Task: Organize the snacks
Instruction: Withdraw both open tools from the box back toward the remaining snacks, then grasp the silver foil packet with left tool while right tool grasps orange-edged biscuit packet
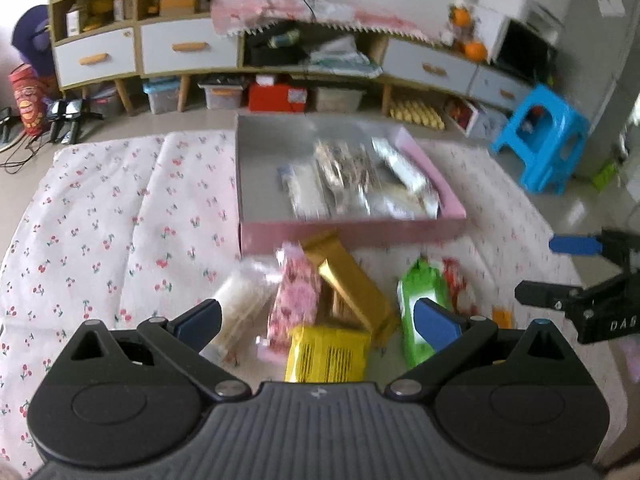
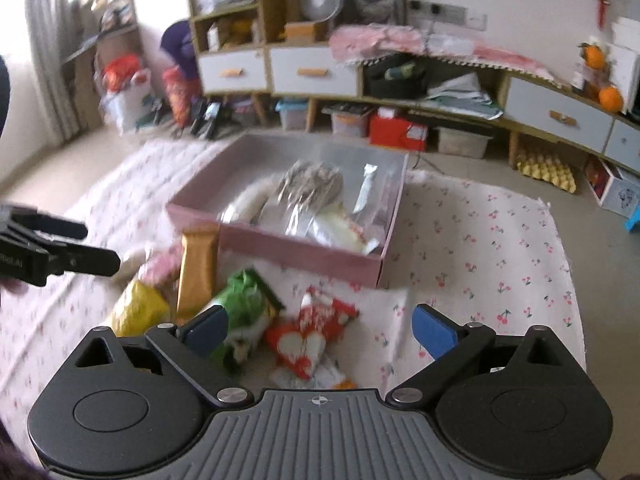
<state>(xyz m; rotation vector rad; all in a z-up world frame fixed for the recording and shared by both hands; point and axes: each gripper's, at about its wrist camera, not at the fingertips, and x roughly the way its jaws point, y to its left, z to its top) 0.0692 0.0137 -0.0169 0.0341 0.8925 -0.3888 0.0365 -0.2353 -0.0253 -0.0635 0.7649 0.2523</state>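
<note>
A pink shallow box (image 1: 352,232) (image 2: 312,254) on the cherry-print cloth holds several silver and white snack bags (image 1: 360,176) (image 2: 316,204). In front of it lies a loose heap: a gold pack (image 1: 352,292) (image 2: 198,268), a pink pack (image 1: 296,300), a yellow pack (image 1: 328,354) (image 2: 136,308), a green pack (image 1: 424,300) (image 2: 248,304), a red-and-white pack (image 2: 312,332) and a clear pack (image 1: 240,304). My left gripper (image 1: 318,322) hangs open above the heap, touching nothing. Open as well, my right gripper (image 2: 320,330) hovers over the green and red packs.
The cloth (image 1: 100,220) covers a low surface with bare room at the left and right of the box. A blue stool (image 1: 540,136) stands on the floor at the right. Cabinets with drawers (image 2: 280,68) and storage bins line the far wall.
</note>
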